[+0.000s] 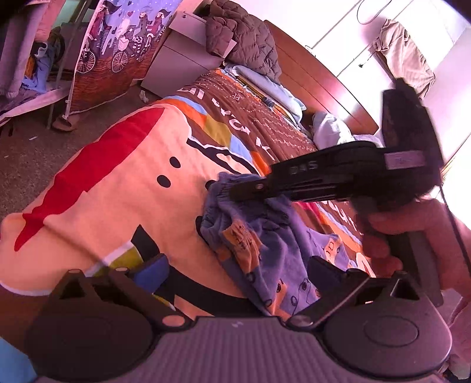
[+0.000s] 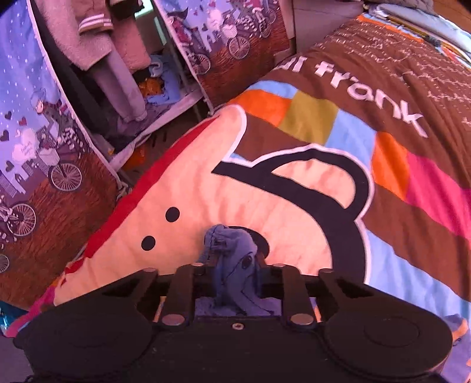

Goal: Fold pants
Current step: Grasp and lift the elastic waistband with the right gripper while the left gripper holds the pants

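Where pants (image 1: 265, 247) lie, a cartoon-printed bedspread (image 1: 117, 188), headboard (image 1: 318, 79) behind.

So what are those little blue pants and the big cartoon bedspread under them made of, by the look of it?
The pants look like soft knit, perhaps fleecy cotton: matte, with a gathered elastic waist, and they bunch limply where the right gripper pinches them. The bedspread looks like smooth printed woven cloth, matte, with fine wrinkles; the fibre cannot be told.

Bed with cartoon-print quilt (image 1: 117, 188) and wooden headboard (image 1: 318, 79); white wall (image 1: 426, 26), carpeted floor (image 1: 35, 153), bicycle-print fabric wardrobe (image 2: 38, 132) alongside.
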`<move>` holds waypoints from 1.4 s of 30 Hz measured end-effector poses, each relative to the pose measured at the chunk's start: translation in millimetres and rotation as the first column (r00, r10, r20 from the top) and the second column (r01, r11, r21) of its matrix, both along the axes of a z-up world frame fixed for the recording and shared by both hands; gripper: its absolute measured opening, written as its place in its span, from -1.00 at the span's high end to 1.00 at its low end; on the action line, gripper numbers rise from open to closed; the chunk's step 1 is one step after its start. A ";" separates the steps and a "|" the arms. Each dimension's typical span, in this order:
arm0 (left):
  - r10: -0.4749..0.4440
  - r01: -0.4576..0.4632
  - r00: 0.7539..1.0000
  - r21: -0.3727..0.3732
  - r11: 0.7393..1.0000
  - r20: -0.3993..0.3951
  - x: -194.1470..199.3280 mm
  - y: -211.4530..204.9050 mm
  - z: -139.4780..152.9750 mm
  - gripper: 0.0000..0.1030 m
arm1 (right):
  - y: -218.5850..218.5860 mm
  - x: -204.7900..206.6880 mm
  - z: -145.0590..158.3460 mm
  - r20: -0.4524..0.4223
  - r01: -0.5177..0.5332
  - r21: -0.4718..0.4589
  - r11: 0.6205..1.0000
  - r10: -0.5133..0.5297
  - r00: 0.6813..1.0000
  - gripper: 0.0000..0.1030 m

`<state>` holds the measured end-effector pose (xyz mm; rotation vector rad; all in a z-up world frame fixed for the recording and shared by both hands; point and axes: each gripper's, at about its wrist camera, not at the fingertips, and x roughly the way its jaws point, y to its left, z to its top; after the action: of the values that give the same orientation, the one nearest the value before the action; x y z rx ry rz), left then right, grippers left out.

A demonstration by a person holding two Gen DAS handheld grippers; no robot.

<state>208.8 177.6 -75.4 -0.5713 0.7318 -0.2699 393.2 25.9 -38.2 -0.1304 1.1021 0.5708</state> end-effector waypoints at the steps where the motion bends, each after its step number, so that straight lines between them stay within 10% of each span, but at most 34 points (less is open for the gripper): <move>1: 0.002 -0.002 1.000 0.000 1.000 0.001 0.1 0.0 -0.3 -0.99 | -2.7 -2.2 4.1 0.009 0.002 0.005 1.000 -0.002 1.000 0.66; 17: -0.044 0.036 0.992 0.068 0.997 0.118 -4.0 -15.9 12.8 -0.99 | -71.7 -62.2 76.3 0.145 -0.012 0.238 0.971 -0.023 0.989 0.69; 42: -0.115 0.091 0.959 0.101 0.991 0.258 22.6 -43.8 13.9 -0.99 | -80.2 -88.3 102.7 0.232 -0.091 0.165 0.982 0.051 0.971 0.69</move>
<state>231.4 133.8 -61.5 -0.4037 0.5129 -0.4003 304.9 -54.4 64.5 -0.0804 0.8239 0.6965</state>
